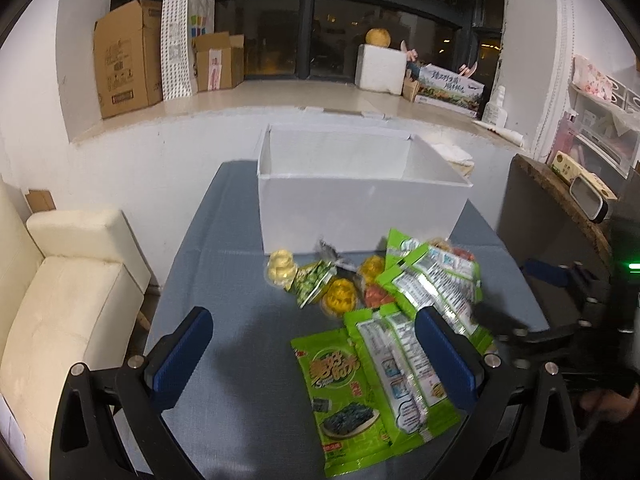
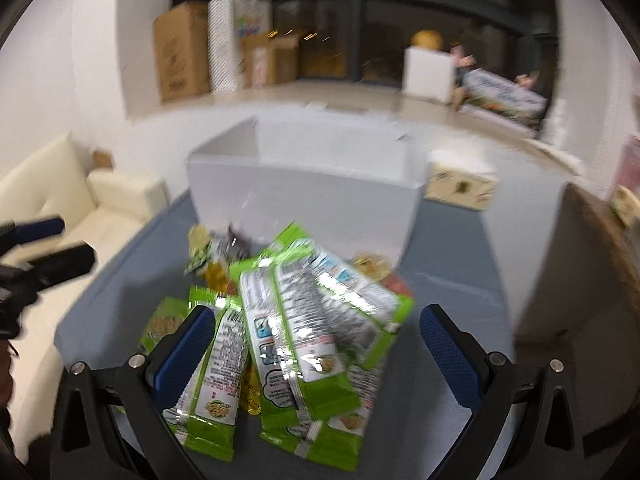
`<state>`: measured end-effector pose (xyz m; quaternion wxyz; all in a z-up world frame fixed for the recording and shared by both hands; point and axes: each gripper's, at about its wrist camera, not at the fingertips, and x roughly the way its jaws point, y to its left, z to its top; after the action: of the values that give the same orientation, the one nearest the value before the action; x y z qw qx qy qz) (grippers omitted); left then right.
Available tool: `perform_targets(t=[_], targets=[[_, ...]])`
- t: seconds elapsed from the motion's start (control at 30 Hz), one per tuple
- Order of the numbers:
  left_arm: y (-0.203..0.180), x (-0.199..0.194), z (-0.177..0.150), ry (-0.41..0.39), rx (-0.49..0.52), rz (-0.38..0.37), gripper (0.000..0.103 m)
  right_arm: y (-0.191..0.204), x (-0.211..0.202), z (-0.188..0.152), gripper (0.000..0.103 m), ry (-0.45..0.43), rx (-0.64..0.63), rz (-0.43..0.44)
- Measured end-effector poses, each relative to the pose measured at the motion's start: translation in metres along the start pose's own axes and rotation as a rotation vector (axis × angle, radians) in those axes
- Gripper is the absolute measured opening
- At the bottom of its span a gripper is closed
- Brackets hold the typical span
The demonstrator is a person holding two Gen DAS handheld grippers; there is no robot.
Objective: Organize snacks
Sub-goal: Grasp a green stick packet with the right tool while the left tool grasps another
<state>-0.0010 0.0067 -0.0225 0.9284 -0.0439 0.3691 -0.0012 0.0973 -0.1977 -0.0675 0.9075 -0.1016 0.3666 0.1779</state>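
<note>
— What's nearest to you?

— My left gripper (image 1: 314,354) hangs over the grey-blue table (image 1: 224,280), fingers spread wide, gripping nothing. A green seaweed packet (image 1: 340,396) lies face up just inside my right-hand finger, with a second packet (image 1: 400,376) overlapping it.

— And your right side?

— My right gripper (image 2: 316,354) is also spread wide and empty, straddling a pile of green packets (image 2: 296,328) stacked crosswise. That view is blurred, so the print is unreadable.

— Further out?

— Small snacks sit beyond the packets: a pale yellow jelly cup (image 1: 281,265), an orange jelly cup (image 1: 340,298), a little green pouch (image 1: 314,280). Behind them stands a white box (image 1: 360,208), open at the top. A cream sofa (image 1: 68,288) sits off to the left, cardboard boxes (image 1: 124,60) on the window ledge beyond.
</note>
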Motion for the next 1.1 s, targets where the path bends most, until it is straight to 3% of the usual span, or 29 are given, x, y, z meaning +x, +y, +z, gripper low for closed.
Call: perform_targets(t=[0.1,0.3,0.37,0.4,0.43,0.47,0.63,0.83,0.93,1.1], targets=[[0.006,0.008,-0.008,0.029,-0.01,0.011,0.103,0.005,0.033,-0.003,0.103,0.064,-0.034,-0.043],[0.015,0.02,-0.024,0.078,-0.026,0.012,0.103,0.01,0.068,-0.013,0.103,0.138,-0.062,-0.029],[0.014,0.023,-0.028,0.09,-0.025,0.007,0.103,0.008,0.071,-0.013,0.098,0.145,-0.063,-0.04],[0.014,0.024,-0.029,0.094,-0.024,0.005,0.103,0.008,0.067,-0.014,0.09,0.134,-0.065,-0.043],[0.014,0.025,-0.03,0.097,-0.023,0.002,0.103,0.007,0.065,-0.013,0.073,0.127,-0.061,-0.038],[0.013,0.026,-0.03,0.101,-0.023,-0.002,0.103,0.004,0.061,-0.011,0.067,0.125,-0.047,-0.026],[0.002,0.03,-0.032,0.117,-0.004,-0.032,0.103,-0.01,0.046,-0.005,0.067,0.114,0.002,0.015],[-0.029,0.053,-0.031,0.174,0.021,-0.128,0.103,-0.029,0.005,0.004,0.067,0.011,0.077,0.025],[-0.052,0.077,-0.033,0.226,0.034,-0.131,0.103,-0.045,-0.019,0.004,0.067,-0.045,0.134,-0.011],[-0.074,0.109,-0.038,0.285,0.051,-0.049,0.102,-0.06,-0.048,-0.002,0.067,-0.103,0.19,-0.022]])
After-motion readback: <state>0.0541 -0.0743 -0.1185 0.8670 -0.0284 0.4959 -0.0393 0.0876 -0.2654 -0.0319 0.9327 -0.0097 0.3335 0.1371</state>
